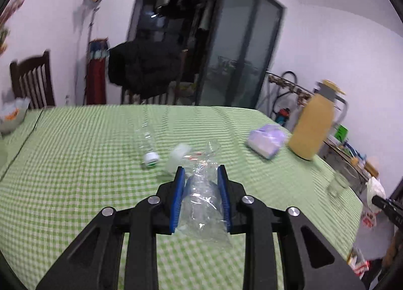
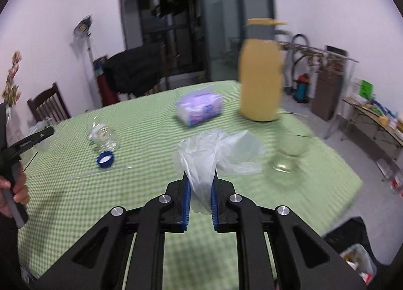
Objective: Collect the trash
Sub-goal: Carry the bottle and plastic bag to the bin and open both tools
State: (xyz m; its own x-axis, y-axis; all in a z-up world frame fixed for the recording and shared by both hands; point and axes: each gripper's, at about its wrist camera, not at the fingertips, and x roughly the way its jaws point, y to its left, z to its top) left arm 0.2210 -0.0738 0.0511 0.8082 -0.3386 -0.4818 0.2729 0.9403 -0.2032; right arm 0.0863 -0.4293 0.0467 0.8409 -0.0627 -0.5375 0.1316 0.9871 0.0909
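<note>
Left wrist view: left gripper [image 1: 201, 172] clamped on a crumpled clear plastic wrapper [image 1: 201, 196], pinched between the blue pads [image 1: 177, 194] and lifted off the green checked worktop [image 1: 75, 164]. Still lying ahead on the cloth: a clear plastic bottle [image 1: 147, 142] on its side with a white cap, and a pale blurred scrap [image 1: 177, 157] just beyond the fingertips. Further right, a purple tissue pack [image 1: 267, 141] and a yellow thermos [image 1: 313, 126], likely not trash. At the far right edge, the other tool's black tip, past the worktop's corner. Right wrist view: right gripper [image 2: 200, 176] closed tight on a thin translucent plastic bag [image 2: 216, 151], its bunched neck squeezed between the pads, the loose body billowing forward above the cloth. Left on the worktop here: a small clear jar [image 2: 104, 136] on its side, a blue cap [image 2: 105, 158] just beside it, and a clear glass [image 2: 289, 153] near the right edge, too blurred to judge as trash or not. At lower right below the worktop, a dark bin [image 2: 352, 247] with litter already inside. Judged stage: two pieces in hand but not yet dropped, bottle, jar and cap yet to gather; roughly midway.
</note>
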